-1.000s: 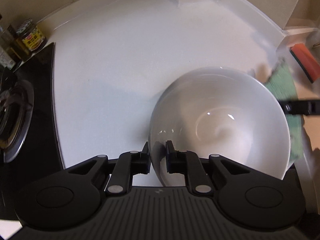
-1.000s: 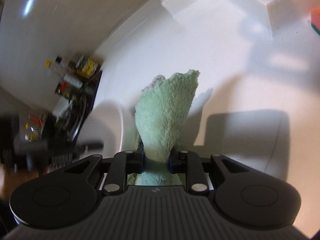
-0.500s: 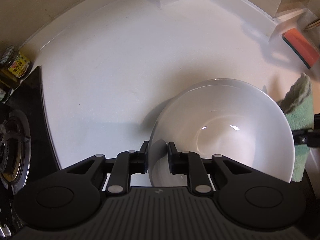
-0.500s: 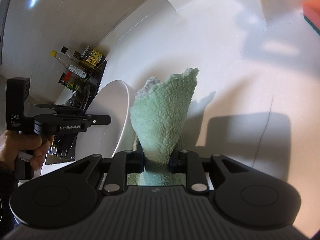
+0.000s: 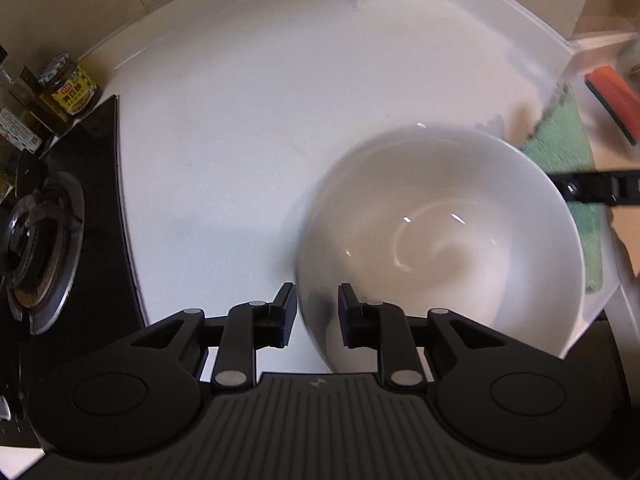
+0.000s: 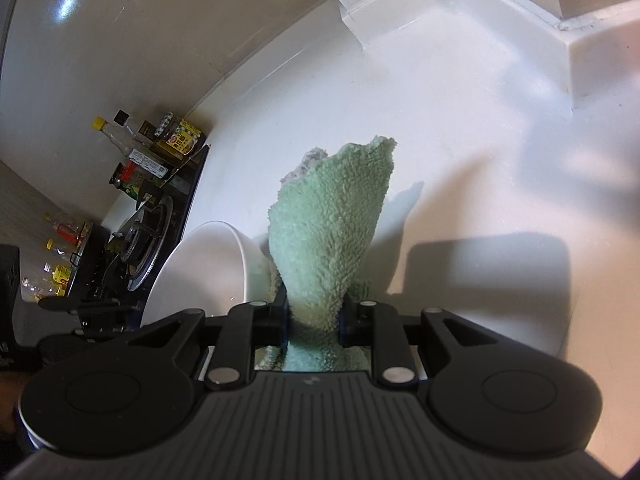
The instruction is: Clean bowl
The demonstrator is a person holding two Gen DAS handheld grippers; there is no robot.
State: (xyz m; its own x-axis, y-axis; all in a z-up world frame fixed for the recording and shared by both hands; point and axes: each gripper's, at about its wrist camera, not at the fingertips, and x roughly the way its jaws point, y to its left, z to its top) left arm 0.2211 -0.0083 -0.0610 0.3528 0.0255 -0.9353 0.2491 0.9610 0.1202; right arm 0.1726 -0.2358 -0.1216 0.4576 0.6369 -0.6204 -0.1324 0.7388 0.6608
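A white bowl is held over the white counter, tilted, its inside empty and glossy. My left gripper is shut on the bowl's near rim, one finger inside and one outside. My right gripper is shut on a green cloth that stands up between its fingers. The cloth touches the outside of the bowl on the bowl's right. In the left wrist view the cloth shows past the bowl's far right rim, with a finger of the right gripper across it.
A black gas hob lies to the left, with jars and bottles behind it. An orange and green sponge sits on a ledge at far right. The white counter runs back to a raised wall edge.
The left gripper and bowl have shifted against the counter, and the view has swung. The cloth has stayed against the bowl's right outer side, moving along it. Both grips are unchanged.
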